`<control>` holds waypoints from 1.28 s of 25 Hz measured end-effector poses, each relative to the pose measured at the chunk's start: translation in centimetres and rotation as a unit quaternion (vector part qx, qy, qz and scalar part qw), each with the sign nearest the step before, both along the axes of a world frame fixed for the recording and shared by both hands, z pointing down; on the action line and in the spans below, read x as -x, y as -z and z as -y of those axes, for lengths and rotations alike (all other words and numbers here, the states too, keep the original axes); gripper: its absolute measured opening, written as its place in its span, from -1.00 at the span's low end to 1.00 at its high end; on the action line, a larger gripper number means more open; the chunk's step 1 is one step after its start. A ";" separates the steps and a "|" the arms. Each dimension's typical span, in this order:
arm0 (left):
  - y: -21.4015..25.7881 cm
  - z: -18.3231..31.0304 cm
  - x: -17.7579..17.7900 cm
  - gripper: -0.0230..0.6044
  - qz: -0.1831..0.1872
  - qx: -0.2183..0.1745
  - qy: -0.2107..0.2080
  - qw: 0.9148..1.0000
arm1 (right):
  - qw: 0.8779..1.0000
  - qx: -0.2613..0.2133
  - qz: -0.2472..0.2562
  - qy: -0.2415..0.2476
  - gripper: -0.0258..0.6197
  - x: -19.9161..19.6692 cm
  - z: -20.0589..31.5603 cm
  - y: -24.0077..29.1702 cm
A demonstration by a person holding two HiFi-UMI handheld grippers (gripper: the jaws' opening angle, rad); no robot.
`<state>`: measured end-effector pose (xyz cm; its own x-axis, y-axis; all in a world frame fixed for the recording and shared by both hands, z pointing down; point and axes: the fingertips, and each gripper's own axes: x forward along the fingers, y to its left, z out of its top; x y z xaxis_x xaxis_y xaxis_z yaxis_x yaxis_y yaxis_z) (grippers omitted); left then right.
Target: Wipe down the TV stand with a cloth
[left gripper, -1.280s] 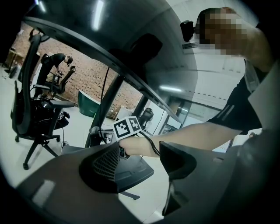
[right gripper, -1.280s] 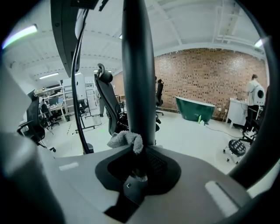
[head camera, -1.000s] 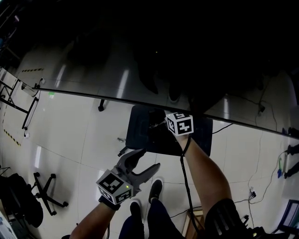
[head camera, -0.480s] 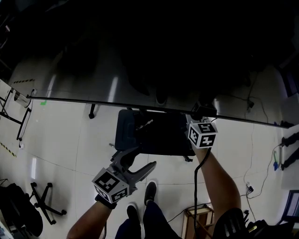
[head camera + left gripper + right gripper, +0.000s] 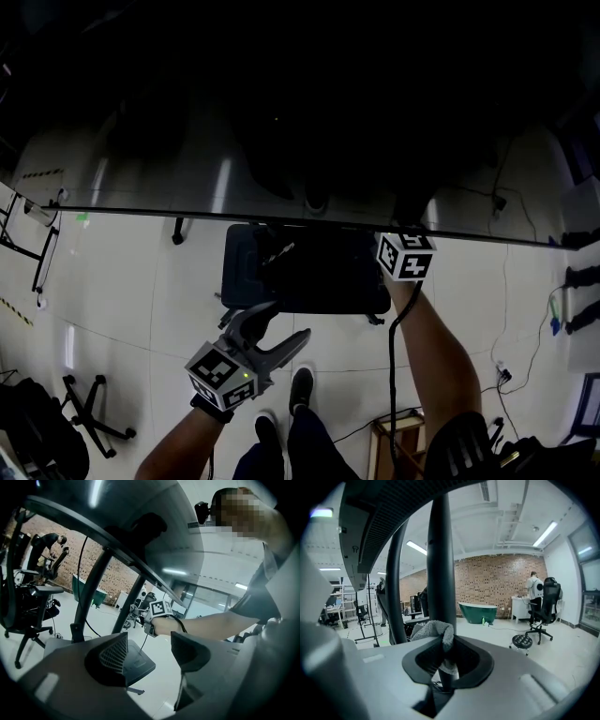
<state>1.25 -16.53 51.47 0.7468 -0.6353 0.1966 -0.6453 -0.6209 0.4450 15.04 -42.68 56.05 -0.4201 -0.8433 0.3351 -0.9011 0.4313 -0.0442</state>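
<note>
The TV stand has a black base plate (image 5: pixel 309 272) on the white floor and dark upright poles (image 5: pixel 440 569). A large dark screen (image 5: pixel 281 141) overhangs it. My right gripper (image 5: pixel 446 660) is shut on a grey cloth (image 5: pixel 433 632), which sits right against one pole. In the head view only its marker cube (image 5: pixel 405 256) shows at the base's right end, under the screen's edge. My left gripper (image 5: pixel 286 323) hangs open and empty near the base's front, apart from it. The left gripper view shows its jaws (image 5: pixel 150 651) spread, with the right marker cube (image 5: pixel 161 609) beyond.
A wheeled chair base (image 5: pixel 89 412) and a metal rack (image 5: pixel 37 244) stand at the left. Cables (image 5: pixel 506 375) run over the floor at the right, and a wooden stool (image 5: pixel 394 445) is beside my feet. Farther off are a green tub (image 5: pixel 478 611) and an office chair (image 5: pixel 543 606).
My right gripper has moved with the cloth from over the middle of the base to its right end, by the pole. The left gripper stays open in about the same place.
</note>
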 end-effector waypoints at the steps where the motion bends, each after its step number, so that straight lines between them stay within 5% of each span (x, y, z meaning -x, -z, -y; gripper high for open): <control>1: -0.3 0.0 0.0 0.07 -0.001 0.001 0.000 1.000 | 1.000 0.006 -0.004 0.003 -0.78 0.0 -0.1 -0.7; 16: -3.2 1.6 1.3 0.07 0.004 0.018 0.014 1.000 | 0.984 0.117 -0.126 0.036 -0.77 2.7 -0.4 -13.9; 25: -3.2 0.8 2.3 0.07 0.012 0.012 0.024 1.000 | 0.989 0.111 -0.089 0.049 -0.77 3.4 -2.3 -13.1; 32: -2.3 -1.5 4.7 0.07 0.015 0.003 0.036 0.999 | 0.991 0.089 -0.029 0.100 -0.77 7.6 -11.2 -7.5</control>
